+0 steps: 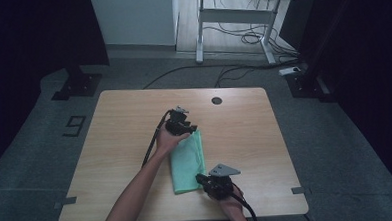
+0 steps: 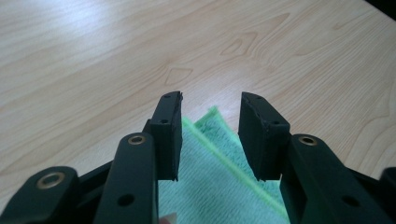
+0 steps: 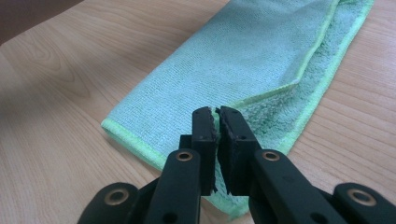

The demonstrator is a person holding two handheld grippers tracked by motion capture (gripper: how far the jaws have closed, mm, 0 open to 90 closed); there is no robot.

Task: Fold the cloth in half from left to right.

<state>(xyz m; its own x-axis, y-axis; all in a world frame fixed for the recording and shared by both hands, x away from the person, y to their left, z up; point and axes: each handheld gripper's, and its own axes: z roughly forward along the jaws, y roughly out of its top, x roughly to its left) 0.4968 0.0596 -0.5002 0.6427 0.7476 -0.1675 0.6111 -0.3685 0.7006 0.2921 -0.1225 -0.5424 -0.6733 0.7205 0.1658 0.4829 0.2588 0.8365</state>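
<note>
Green cloth lies folded into a strip mid-table; left gripper at its far end stands apart, corner let go, right gripper clamped on the near corner's upper layer, release or another fold probably remaining.

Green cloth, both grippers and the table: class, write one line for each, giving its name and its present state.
Green cloth: folded into a long strip, lying flat on the table, one corner pinched.
Left gripper: jaws apart above the cloth's far corner, gripping nothing.
Right gripper: jaws shut on the cloth's edge at the near end.
Table: wooden top, carrying the cloth.
</note>
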